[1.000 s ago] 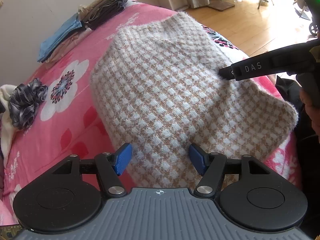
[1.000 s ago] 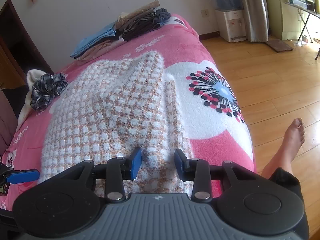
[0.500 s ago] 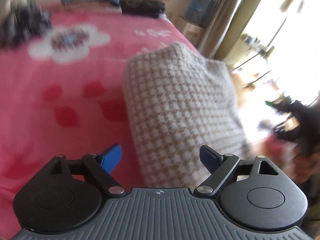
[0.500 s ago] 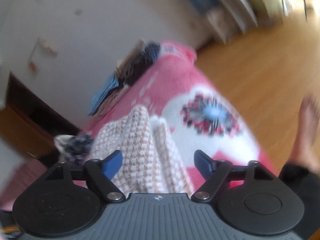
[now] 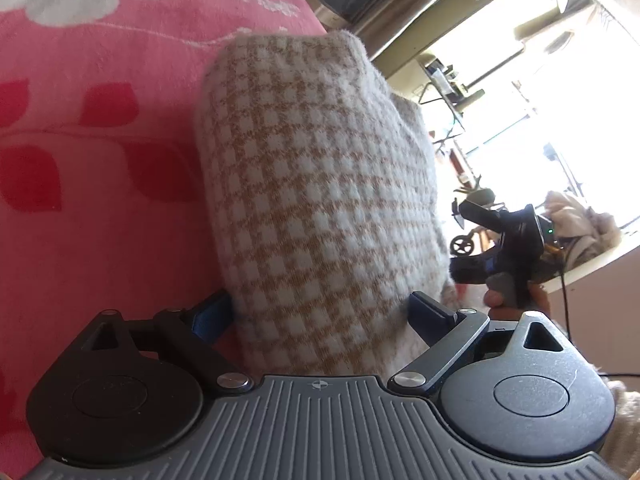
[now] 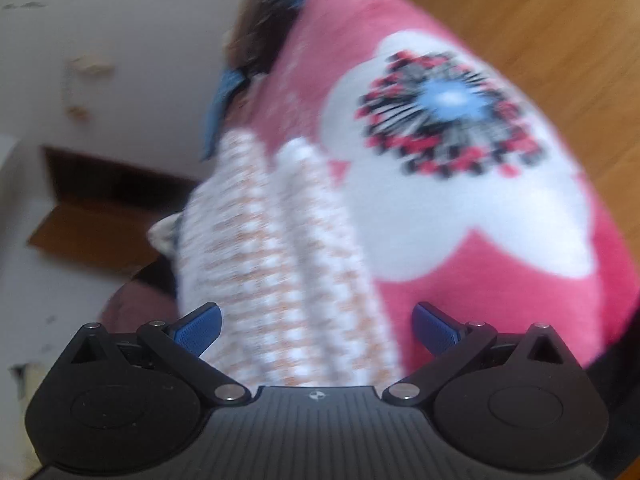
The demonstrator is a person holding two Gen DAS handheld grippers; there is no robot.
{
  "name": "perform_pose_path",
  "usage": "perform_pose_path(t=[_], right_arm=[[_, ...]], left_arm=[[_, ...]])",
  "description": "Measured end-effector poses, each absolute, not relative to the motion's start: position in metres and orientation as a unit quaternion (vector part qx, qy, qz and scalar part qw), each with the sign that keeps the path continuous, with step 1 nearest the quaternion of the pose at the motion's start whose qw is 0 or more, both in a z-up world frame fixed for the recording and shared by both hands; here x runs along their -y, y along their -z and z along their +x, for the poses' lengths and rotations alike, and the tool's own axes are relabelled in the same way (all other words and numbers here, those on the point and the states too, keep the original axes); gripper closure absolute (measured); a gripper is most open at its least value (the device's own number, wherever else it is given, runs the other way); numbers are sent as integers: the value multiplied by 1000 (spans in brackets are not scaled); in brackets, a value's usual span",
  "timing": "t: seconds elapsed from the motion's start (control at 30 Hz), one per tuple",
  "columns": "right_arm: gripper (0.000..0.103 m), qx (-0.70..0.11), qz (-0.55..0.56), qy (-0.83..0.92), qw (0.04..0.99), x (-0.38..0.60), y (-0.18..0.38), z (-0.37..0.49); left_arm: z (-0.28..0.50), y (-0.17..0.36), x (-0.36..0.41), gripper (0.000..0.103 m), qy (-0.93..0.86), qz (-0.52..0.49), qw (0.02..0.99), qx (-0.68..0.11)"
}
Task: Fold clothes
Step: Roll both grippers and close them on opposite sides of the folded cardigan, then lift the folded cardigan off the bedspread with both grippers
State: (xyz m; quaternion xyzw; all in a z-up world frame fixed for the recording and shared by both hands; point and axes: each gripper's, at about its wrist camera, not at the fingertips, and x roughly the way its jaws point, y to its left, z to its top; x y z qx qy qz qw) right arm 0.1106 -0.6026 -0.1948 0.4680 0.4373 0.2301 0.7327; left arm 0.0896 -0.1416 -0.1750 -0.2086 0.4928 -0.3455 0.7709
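Pink flowery blanket point(image 5: 100, 208) covers the bed, the tan-and-white checked knit sweater point(image 5: 320, 200) sits bunched on it, with the left claw point(image 5: 320, 312) spread wide around its near end and the right claw point(image 6: 316, 324) spread wide too, sweater folds running between its blue tips.

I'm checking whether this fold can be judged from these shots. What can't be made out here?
- Left wrist view: the checked sweater bulges over the left tool, hiding its near edge.
- Right wrist view: motion blur smears the folded clothes pile.
- Right tool: the sweater's near end runs under its body.
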Motion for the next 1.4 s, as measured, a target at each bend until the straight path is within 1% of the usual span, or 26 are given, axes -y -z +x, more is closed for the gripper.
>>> perform_pose_path(t=[0.13,0.23,0.6,0.67,0.7,0.77,0.87,0.93,0.97,1.0,1.03,1.1,1.17,1.27,1.4], right_arm=[[0,-461,423,-260,735,582,193,117],[0,-469,411,-283,728,570,197,128],[0,-459,423,-347,700,540,204,185],[0,-455,424,-349,701,536,203,185],[0,-457,423,-350,700,535,201,182],[4,-459,421,-352,698,532,196,177],[5,-468,421,-347,695,525,196,174],[8,-475,421,-341,693,519,196,174],[14,-478,421,-339,692,517,197,173],[16,-482,422,-336,691,514,197,173],[18,-485,422,-333,690,511,198,173],[27,-484,416,-323,699,507,190,165],[31,-478,407,-311,714,502,177,153],[34,-467,394,-310,728,490,157,132],[35,-442,388,-314,746,472,123,104]], left_arm=[[93,177,140,10,350,-223,770,-484],[103,190,144,8,361,-244,753,-493],[136,209,182,1,376,-265,731,-504],[135,208,186,2,375,-265,732,-504],[135,207,187,4,376,-265,729,-506],[133,204,183,6,388,-268,718,-512],[130,207,182,6,398,-261,710,-518],[131,209,185,5,393,-260,711,-522],[132,207,188,5,382,-263,712,-528],[133,206,190,6,371,-266,712,-533],[133,202,192,10,363,-264,715,-536],[127,191,195,13,356,-251,723,-537],[117,180,194,13,353,-240,728,-537],[100,160,190,14,354,-230,737,-527],[71,123,182,14,356,-222,755,-504]])
